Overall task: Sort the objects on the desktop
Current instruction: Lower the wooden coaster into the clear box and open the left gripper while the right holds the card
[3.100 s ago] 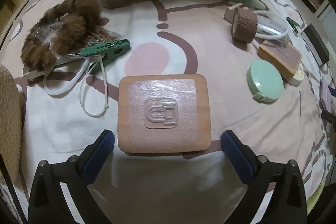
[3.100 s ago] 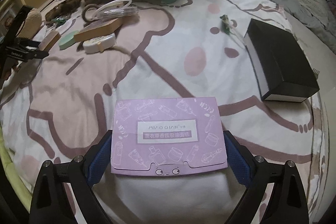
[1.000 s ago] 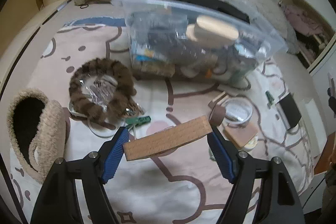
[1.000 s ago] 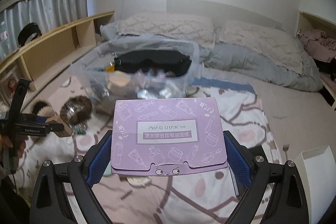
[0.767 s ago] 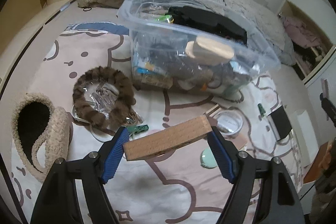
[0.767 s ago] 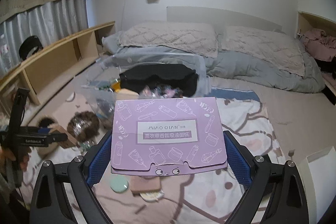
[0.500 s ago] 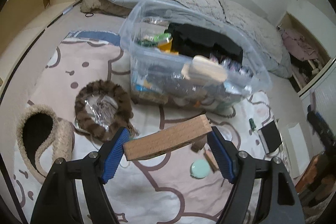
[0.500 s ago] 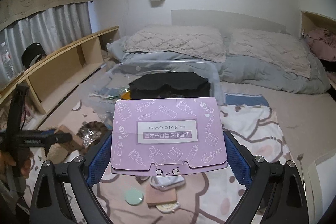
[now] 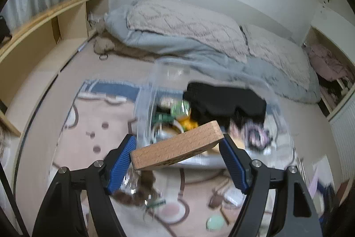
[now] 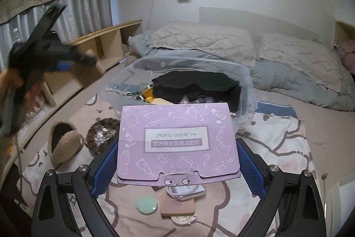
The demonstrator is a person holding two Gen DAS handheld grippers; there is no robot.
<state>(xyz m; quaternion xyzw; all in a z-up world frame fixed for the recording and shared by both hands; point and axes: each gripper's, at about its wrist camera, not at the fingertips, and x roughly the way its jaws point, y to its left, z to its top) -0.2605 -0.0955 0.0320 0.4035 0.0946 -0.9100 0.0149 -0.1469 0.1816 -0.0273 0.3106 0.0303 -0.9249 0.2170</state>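
- Left wrist view: the left tool (image 9: 177,149) grasps a flat, round-cornered slab of pale speckled wood (image 9: 176,144) by its two ends, tilted, its right end higher. It hangs just ahead of the tool, over the near rim of the clear plastic storage bin (image 9: 145,108).
- Risk: only the narrow ends meet the blue ribbed pads (image 9: 121,159), so the smooth, hard slab could pivot or slip out and fall short of the bin onto the patterned bedspread (image 9: 93,121).
- Right wrist view: the right tool (image 10: 177,167) clamps a thin lilac cardboard box with cosmetics line drawings (image 10: 177,140) at its side edges, short of the bin.
- Risk: squeezed harder, the light card may buckle; both tools over one opening could collide.
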